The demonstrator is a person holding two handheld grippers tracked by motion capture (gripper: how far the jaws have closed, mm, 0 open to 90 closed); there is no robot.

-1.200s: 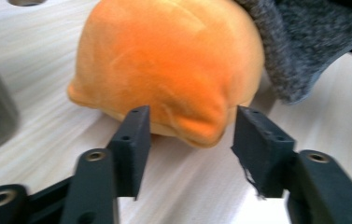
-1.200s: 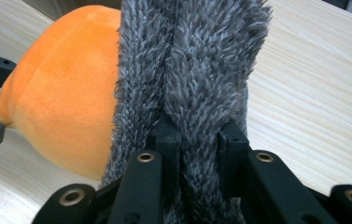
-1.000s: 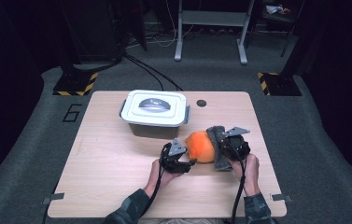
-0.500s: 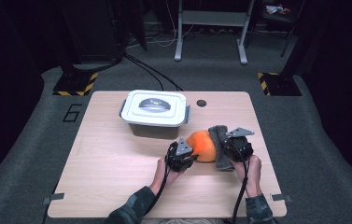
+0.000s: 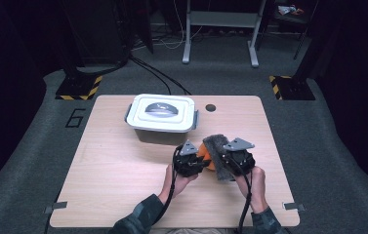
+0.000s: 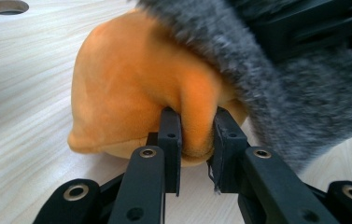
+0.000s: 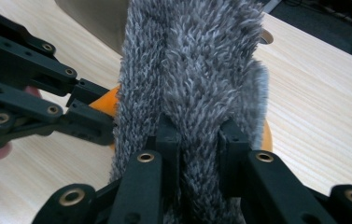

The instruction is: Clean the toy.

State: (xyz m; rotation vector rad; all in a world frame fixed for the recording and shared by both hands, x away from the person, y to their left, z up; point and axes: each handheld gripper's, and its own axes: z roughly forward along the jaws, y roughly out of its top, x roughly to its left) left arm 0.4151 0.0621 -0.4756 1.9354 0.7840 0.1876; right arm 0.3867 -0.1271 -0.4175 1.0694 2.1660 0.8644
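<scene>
Just in front of the lidded white box (image 5: 161, 117), on the surface (image 5: 103, 185), sits the orange-and-grey plush toy (image 6: 131, 88). Left gripper (image 6: 194, 135) has just closed, pinching an orange fold; right gripper (image 7: 197, 140) clamps the grey fur. Likely light, soft, squashy: grab bunched fabric, not loose pile.

Dark grey carpet (image 5: 318, 122), metal stand (image 5: 220, 29)

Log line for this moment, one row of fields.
left gripper: just closed, pinching orange plush | right gripper: shut on grey fur | lidded box: behind, untouched
</scene>
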